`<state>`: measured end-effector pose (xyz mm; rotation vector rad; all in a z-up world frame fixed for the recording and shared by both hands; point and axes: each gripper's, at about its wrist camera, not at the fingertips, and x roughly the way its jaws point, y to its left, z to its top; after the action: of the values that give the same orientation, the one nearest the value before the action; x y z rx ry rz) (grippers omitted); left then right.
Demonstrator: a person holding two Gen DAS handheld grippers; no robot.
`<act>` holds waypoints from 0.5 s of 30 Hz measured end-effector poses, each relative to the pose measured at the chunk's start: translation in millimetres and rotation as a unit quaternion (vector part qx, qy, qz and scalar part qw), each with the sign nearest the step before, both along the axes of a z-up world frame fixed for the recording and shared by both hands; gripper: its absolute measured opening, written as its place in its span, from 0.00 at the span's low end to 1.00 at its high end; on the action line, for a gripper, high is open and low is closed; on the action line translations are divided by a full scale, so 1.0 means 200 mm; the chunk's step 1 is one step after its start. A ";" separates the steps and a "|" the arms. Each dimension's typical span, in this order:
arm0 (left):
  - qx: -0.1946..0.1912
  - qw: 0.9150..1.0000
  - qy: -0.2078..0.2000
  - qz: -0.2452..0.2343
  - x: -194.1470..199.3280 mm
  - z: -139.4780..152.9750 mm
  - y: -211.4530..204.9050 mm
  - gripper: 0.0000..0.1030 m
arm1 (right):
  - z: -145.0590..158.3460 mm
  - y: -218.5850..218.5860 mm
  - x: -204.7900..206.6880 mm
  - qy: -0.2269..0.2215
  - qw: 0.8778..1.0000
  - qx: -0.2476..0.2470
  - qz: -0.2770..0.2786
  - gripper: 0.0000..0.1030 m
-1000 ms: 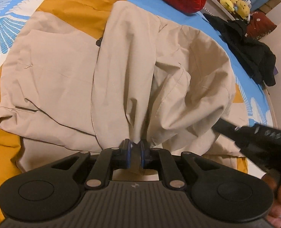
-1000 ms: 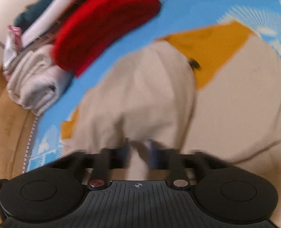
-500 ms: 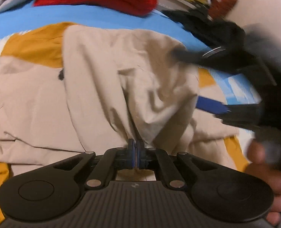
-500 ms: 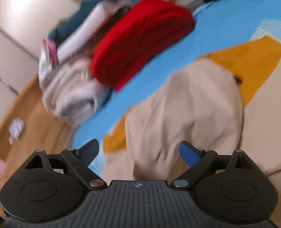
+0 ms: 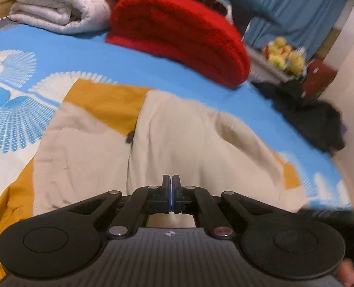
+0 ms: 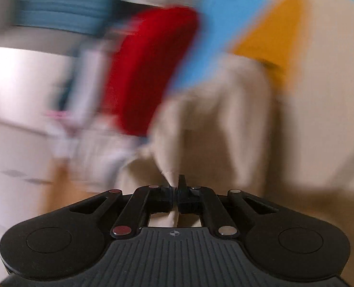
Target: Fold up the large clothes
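Observation:
A large beige garment [image 5: 200, 143] lies spread on the blue and orange bedsheet [image 5: 129, 71]. My left gripper [image 5: 171, 184] is shut at its near edge. The fabric runs right up to the jaws and shows beneath them, so it looks pinched. In the blurred right wrist view the same garment [image 6: 224, 131] bunches toward my right gripper [image 6: 177, 187]. Its jaws are closing, with the pads pressed on a small peak of beige cloth that sticks up between them. The right gripper is a dark blur [image 5: 332, 215] at the left view's lower right, above a hand [image 5: 349, 272].
A folded red blanket [image 5: 177, 31] and a rolled white quilt [image 5: 57, 7] lie at the far side of the bed. A black garment [image 5: 315, 124] drapes over the right edge. Yellow plush toys [image 5: 284, 55] sit beyond, in front of a blue curtain.
My left gripper has risen and tilted up, staying shut. The right gripper opened wide, then closed on a fold of the beige garment, and its view has rolled.

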<state>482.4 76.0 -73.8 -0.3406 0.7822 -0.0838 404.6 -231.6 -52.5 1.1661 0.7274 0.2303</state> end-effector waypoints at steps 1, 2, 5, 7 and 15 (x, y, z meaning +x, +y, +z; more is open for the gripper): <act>0.012 1.000 -0.013 0.001 -0.01 0.01 -0.02 0.00 | -0.07 0.00 0.00 0.063 0.997 -0.042 -0.003 0.04; 0.015 0.999 -0.029 -0.007 -0.01 0.03 -0.03 0.01 | -0.12 0.01 0.01 0.102 0.992 -0.073 -0.001 0.04; -0.013 0.995 -0.054 -0.077 -0.01 0.05 -0.11 0.05 | -0.16 0.03 -0.01 0.123 0.989 -0.081 0.003 0.04; -0.026 0.991 -0.012 -0.129 0.02 -0.03 -0.16 0.11 | -0.13 0.05 0.00 0.114 0.988 -0.103 0.012 0.06; 0.088 0.985 0.117 -0.089 0.12 -0.27 -0.16 0.04 | 0.01 0.11 0.01 0.111 0.978 -0.171 0.035 0.14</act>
<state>505.7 44.5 -127.5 -0.1129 1.0455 -0.1443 406.3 -209.9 -51.1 0.8445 0.9640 0.0302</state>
